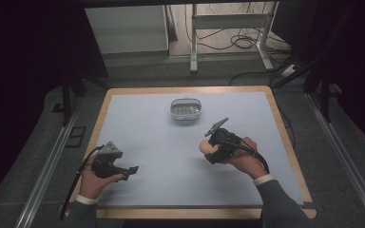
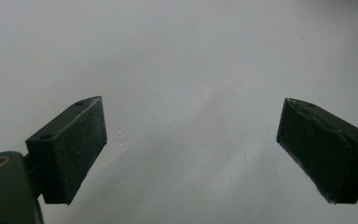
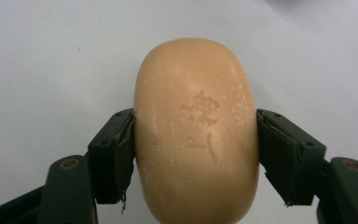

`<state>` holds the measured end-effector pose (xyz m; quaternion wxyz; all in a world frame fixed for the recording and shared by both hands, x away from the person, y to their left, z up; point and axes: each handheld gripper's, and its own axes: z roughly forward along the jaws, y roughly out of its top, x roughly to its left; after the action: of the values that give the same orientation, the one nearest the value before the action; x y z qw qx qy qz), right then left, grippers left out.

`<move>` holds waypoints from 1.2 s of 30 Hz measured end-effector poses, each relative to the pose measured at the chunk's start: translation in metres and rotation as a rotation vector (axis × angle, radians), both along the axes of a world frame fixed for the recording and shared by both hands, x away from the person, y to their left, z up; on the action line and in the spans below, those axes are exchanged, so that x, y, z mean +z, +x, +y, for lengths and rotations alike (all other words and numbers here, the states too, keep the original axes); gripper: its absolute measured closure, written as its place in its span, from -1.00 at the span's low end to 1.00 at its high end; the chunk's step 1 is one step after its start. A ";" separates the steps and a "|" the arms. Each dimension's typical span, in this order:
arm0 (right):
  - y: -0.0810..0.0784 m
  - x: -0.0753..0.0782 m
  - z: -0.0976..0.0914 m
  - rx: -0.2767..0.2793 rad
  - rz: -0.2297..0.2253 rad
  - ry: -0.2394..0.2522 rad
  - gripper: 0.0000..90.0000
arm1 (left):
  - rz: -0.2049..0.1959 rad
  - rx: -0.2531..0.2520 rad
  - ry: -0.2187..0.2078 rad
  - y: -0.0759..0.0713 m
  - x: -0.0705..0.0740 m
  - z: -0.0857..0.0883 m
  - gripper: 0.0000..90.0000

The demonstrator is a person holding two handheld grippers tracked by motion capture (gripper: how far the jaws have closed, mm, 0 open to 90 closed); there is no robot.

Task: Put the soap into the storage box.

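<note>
Right gripper (image 3: 195,140) pinching smooth tan oval soap bar (image 3: 196,130) by its sides, above pale blue table mat (image 1: 161,142); left gripper (image 2: 191,140) spread wide, nothing between; clear oval plastic dish (image 1: 186,109) well apart.

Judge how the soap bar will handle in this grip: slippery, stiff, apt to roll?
The soap looks rigid: the right gripper's fingers leave no visible dent. Its rounded, smooth sides could probably slip under a light squeeze. Set down, its oval shape might rock.
</note>
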<state>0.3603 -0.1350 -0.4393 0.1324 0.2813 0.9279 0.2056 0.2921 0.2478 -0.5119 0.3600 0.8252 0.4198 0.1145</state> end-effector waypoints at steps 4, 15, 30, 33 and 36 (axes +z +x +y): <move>0.006 0.002 0.002 -0.001 -0.001 0.003 -0.28 | 0.002 0.002 -0.002 0.000 0.000 0.001 -0.81; 0.017 0.006 0.006 -0.004 -0.007 0.006 -0.28 | 0.003 -0.001 -0.001 0.000 -0.001 0.000 -0.81; 0.031 0.011 0.008 0.003 -0.011 0.008 -0.28 | 0.006 -0.002 0.005 0.001 -0.002 -0.001 -0.81; 0.034 0.014 0.009 0.003 -0.017 0.004 -0.28 | 0.007 -0.002 0.007 0.001 -0.002 -0.001 -0.81; 0.040 0.017 0.010 0.005 -0.025 0.010 -0.28 | 0.007 -0.002 0.006 0.001 -0.003 -0.002 -0.81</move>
<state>0.4005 -0.1249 -0.4219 0.1421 0.2772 0.9258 0.2143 0.2933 0.2456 -0.5146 0.3563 0.8272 0.4197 0.1125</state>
